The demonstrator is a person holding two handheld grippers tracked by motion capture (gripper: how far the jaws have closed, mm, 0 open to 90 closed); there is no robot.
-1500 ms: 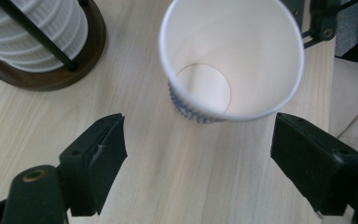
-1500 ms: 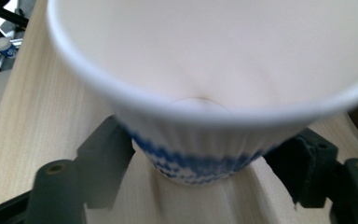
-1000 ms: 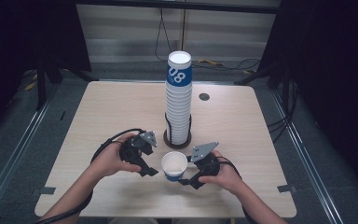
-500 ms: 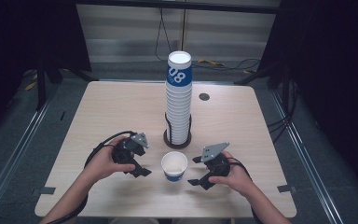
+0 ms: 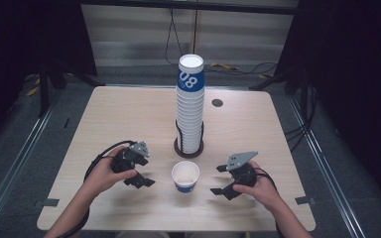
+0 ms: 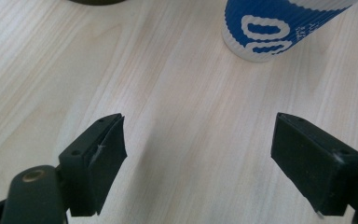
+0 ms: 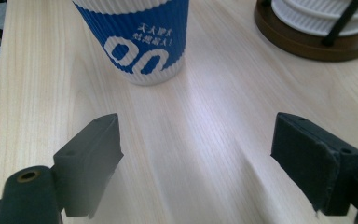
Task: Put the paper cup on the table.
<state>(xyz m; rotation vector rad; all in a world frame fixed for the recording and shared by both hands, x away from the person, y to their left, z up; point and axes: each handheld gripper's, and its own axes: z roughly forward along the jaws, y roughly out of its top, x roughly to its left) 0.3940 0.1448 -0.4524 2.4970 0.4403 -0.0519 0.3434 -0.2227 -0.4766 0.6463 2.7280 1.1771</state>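
A big wooden table [image 5: 129,119] takes up most of the high view. Near its middle stands a tall stack of paper cups [image 5: 190,106] in a round dark holder [image 5: 187,148]. The top cup of the stack is blue with white numbers.

In front of the stack, closer to the person, one single cup [image 5: 185,176] stands upright on the table. It is blue and white, and its mouth faces up. It stands between the two tools and touches neither of them.

The left gripper [image 5: 141,179] sits just left of the cup. In the left gripper view its two black jaws are spread wide, with bare table between them and the cup [image 6: 279,28] ahead.

The right gripper [image 5: 220,179] sits just right of the cup. Its jaws are spread wide too, holding nothing, and the cup [image 7: 140,37] stands ahead of them.
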